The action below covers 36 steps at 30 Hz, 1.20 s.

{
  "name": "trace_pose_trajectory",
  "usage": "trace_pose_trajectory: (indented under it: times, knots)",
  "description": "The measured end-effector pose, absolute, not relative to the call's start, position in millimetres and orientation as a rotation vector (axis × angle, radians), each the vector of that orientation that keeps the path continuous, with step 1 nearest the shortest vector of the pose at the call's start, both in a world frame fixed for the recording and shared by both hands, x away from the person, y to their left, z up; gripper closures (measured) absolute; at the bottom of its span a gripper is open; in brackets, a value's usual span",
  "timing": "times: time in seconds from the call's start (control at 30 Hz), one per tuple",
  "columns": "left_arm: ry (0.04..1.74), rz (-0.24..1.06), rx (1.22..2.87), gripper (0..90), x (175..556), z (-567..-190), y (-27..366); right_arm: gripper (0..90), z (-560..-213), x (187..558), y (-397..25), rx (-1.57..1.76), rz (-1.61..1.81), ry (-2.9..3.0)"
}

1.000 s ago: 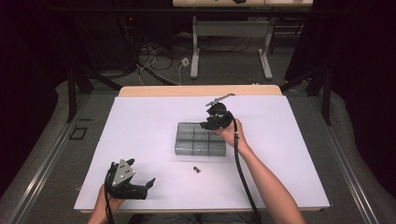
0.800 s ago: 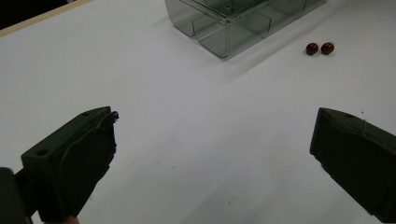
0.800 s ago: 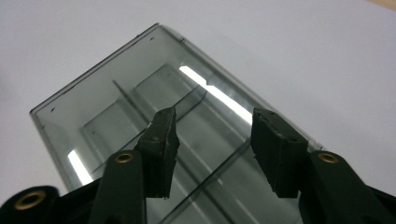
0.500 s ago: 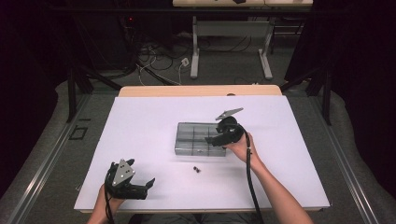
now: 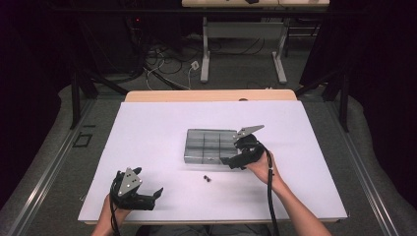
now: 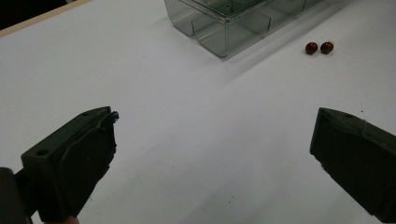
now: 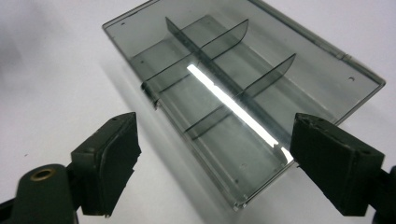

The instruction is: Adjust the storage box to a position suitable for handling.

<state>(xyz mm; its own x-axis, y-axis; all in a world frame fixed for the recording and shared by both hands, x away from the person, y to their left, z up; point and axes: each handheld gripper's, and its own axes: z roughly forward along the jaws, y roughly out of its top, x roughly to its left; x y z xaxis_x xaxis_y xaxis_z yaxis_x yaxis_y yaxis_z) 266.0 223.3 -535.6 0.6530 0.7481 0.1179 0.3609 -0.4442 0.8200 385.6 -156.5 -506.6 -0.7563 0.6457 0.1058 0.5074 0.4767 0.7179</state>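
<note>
A clear grey compartment box [image 5: 209,146] lies at the middle of the white table; in the right gripper view the box [image 7: 243,88] has thin dividers inside. My right gripper [image 5: 230,158] hovers open at the box's near right corner, and in its own view the right gripper [image 7: 215,158] has its jaws spread wide over the box's end, holding nothing. Two small dark red beads [image 5: 207,178] rest on the table just in front of the box. My left gripper [image 5: 156,197] sits open near the front left edge; in its own view the left gripper [image 6: 212,154] faces the beads [image 6: 319,47] and the box [image 6: 224,23].
The white table top [image 5: 147,132] has a wooden strip [image 5: 211,95] along its far edge. Beyond it, on the dark floor, stand a desk frame [image 5: 243,49] and loose cables [image 5: 162,59].
My right gripper has come from over the box's far right corner toward me, to its near right corner. The left gripper, box and beads have stayed put.
</note>
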Motion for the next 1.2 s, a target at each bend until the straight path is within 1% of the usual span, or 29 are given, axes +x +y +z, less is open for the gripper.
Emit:
trace_pose_trajectory:
  times: [0.27, 0.5, 0.63, 0.83, 1.2]
  knots:
    - [0.852, 0.604, 2.065, 0.2, 266, -536, 223, 8.9, -512, 367, -161, 0.988, 1.164, 2.538]
    - [0.851, 0.598, 2.066, 0.2, 265, -535, 223, 1.5, -515, 352, -161, 0.929, 1.166, 2.556]
    - [0.854, 0.598, 2.063, 0.2, 265, -535, 223, 0.0, -516, 347, -162, 0.917, 1.172, 2.545]
    - [0.855, 0.598, 2.064, 0.2, 265, -535, 223, 0.0, -522, 336, -164, 0.955, 1.207, 2.495]
    - [0.844, 0.61, 2.068, 0.2, 265, -535, 221, 0.0, -526, 331, -158, 0.915, 1.188, 2.52]
